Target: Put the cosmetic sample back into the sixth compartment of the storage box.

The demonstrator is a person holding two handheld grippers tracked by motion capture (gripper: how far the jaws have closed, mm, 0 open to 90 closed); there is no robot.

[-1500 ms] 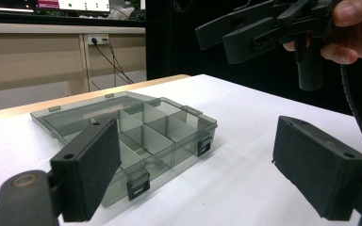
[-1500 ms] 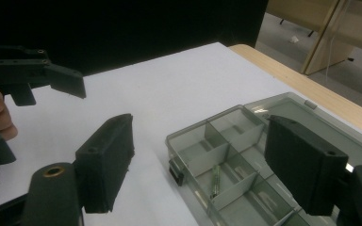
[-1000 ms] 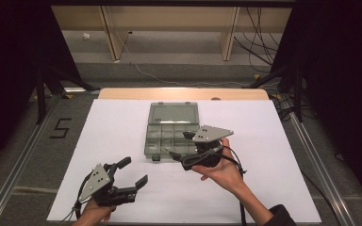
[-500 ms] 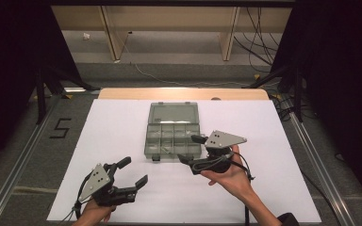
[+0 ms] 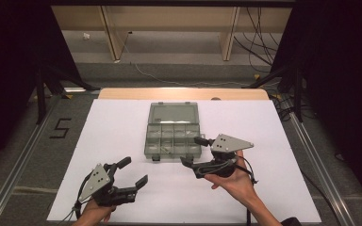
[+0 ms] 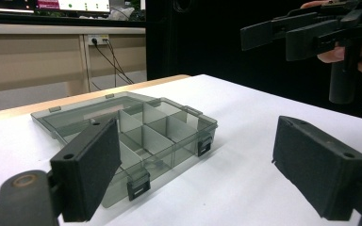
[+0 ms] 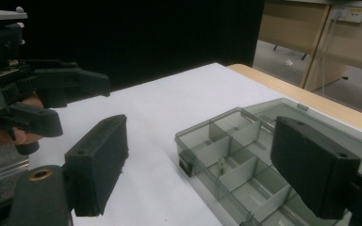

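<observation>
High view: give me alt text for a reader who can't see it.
An open, smoky-grey clear plastic compartment box lies mid-table on a white sheet. The right tool, open, hovers beside its near right corner; the left tool, also open, sits nearer the person.

right hand [image 5: 231, 176] with black two-jaw right gripper [image 5: 191, 151] drifted right and toward table's near edge, off grey clear plastic compartment box [image 5: 172, 129], now beside its front right corner, jaws apart

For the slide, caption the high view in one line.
Two hand-held grippers, left and right, jaws open, over a white table beside an open compartment box.
</observation>
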